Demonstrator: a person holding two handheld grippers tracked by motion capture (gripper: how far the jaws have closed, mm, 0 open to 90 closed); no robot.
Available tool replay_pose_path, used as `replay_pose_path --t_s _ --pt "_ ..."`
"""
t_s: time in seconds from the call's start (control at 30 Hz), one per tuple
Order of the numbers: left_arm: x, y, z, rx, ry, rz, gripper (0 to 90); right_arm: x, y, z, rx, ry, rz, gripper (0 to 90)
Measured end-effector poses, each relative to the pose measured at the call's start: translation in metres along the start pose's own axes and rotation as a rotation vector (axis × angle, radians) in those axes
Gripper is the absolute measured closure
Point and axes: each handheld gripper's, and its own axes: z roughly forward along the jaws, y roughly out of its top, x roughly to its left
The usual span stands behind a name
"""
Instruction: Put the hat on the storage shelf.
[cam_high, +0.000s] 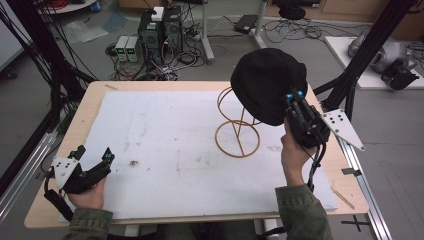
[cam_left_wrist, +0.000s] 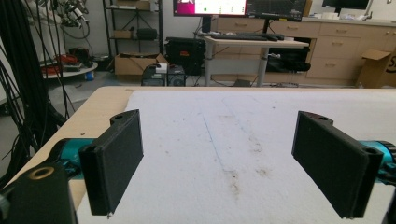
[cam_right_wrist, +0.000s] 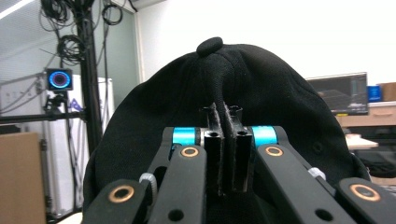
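Observation:
A black cap (cam_high: 267, 82) hangs in the air above the right side of the table, pinched by my right gripper (cam_high: 294, 95), whose jaws are shut on its fabric. In the right gripper view the cap (cam_right_wrist: 261, 93) bulges up behind the closed jaws, its top button upward, with my right gripper (cam_right_wrist: 225, 116) clamping a fold of cloth. Just left of and below the cap stands a thin orange wire stand (cam_high: 236, 126) on the white mat, bare. My left gripper (cam_high: 95, 152) rests at the table's near left corner, open and holding nothing. Its open jaws (cam_left_wrist: 229, 163) frame the bare mat.
A white foam mat (cam_high: 165, 145) covers most of the wooden table (cam_high: 87, 107). Black frame posts (cam_high: 362, 55) rise at the right and left. Computers and cables (cam_high: 160, 35) lie on the floor beyond the far edge.

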Motion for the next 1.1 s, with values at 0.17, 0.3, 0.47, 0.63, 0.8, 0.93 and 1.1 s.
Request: replay_pose_path --t_s 0.17,0.3,0.47,0.63,0.8,0.93,1.1 --pt "0.001 0.000 -0.001 0.001 0.002 0.001 16.7 0.007 -0.002 0.007 0.003 0.024 0.005 88.0" --pt "0.002 0.000 -0.002 -0.002 0.003 -0.001 16.7 0.010 -0.004 0.012 0.011 0.040 0.010 87.9" --pt "0.003 -0.001 -0.002 0.000 0.004 -0.002 16.7 0.014 -0.007 0.017 0.039 0.052 -0.002 87.9" --pt "0.002 0.000 -0.002 -0.001 0.003 0.000 16.7 0.016 -0.013 0.022 0.091 0.055 -0.032 87.9" --pt "0.003 0.000 -0.002 -0.004 0.001 -0.003 16.8 0.022 -0.020 0.028 0.135 0.064 -0.075 87.9" --pt "0.003 0.000 -0.001 -0.005 0.001 -0.005 17.0 0.029 -0.026 0.031 0.170 0.066 -0.122 87.9" --pt "0.004 -0.001 0.000 -0.004 0.001 -0.010 16.9 0.033 -0.028 0.033 0.190 0.063 -0.148 87.8"
